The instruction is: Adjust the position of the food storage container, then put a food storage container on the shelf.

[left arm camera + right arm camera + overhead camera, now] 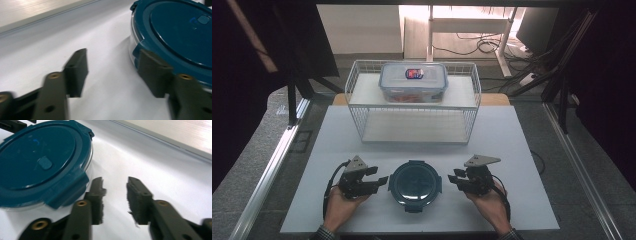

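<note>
A round clear container with a dark teal clip-on lid sits on the white table top near the front edge. My left gripper lies just left of it, held in a hand, jaws open and pointing at the container's side. In the left gripper view the gripper has bare table between its fingers, and the lid lies beside the right finger. My right gripper lies just right of the container, open too. In the right gripper view that gripper holds nothing, and the lid is at its left.
A white wire basket stands at the back middle of the table. A rectangular clear box with a lid rests on its upper shelf. Metal frame rails run along both sides of the table. Cables lie on the floor behind.
</note>
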Tool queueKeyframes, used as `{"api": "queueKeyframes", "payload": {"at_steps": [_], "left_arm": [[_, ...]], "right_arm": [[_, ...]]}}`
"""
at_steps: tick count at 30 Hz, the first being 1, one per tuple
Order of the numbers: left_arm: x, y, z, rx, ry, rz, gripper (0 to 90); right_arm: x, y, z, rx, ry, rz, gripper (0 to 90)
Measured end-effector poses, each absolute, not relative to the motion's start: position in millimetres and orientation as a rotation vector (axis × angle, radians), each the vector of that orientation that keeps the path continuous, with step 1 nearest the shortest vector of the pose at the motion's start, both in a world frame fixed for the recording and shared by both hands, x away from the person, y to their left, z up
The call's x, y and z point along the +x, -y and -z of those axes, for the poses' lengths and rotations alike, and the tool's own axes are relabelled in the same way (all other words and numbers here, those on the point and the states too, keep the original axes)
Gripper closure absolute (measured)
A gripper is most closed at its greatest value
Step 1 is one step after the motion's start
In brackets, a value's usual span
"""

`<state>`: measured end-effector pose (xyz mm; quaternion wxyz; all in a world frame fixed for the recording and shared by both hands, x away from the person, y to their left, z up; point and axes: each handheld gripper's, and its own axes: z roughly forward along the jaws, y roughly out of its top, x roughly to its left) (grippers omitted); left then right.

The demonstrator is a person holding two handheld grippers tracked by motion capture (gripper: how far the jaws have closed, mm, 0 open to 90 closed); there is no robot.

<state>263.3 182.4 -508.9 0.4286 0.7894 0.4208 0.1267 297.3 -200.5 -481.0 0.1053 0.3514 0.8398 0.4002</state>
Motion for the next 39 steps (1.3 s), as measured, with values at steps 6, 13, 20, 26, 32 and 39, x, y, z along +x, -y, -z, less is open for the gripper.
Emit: {"api": "queueKeyframes", "payload": {"at_steps": [6,13,20,26,32,39], "left_arm": [[247.6,-194.1,515.3,1.959,-1.033,-0.27,12.7],[230.0,-196.4,519.5,2.033,-1.024,-0.289,1.6],[231.8,-195.6,523.5,2.01,-1.01,-0.308,1.6],[233.3,-197.5,523.2,1.973,-0.999,-0.292,2.8],[235.8,-196.6,519.6,1.989,-0.994,-0.285,1.9],[242.6,-186.8,507.4,1.982,-0.951,-0.2,2.8]], "right_arm": [[284.0,210.3,482.1,0.973,-2.454,-1.229,29.0],[275.8,214.5,492.0,0.95,-2.446,-1.193,3.1],[277.2,216.4,492.5,0.957,-2.439,-1.218,2.1],[278.5,215.4,492.6,0.969,-2.452,-1.228,1.6],[277.2,208.0,487.6,0.937,-2.468,-1.233,0.0],[276.7,189.2,486.2,0.963,-2.565,-1.212,0.0]]}}
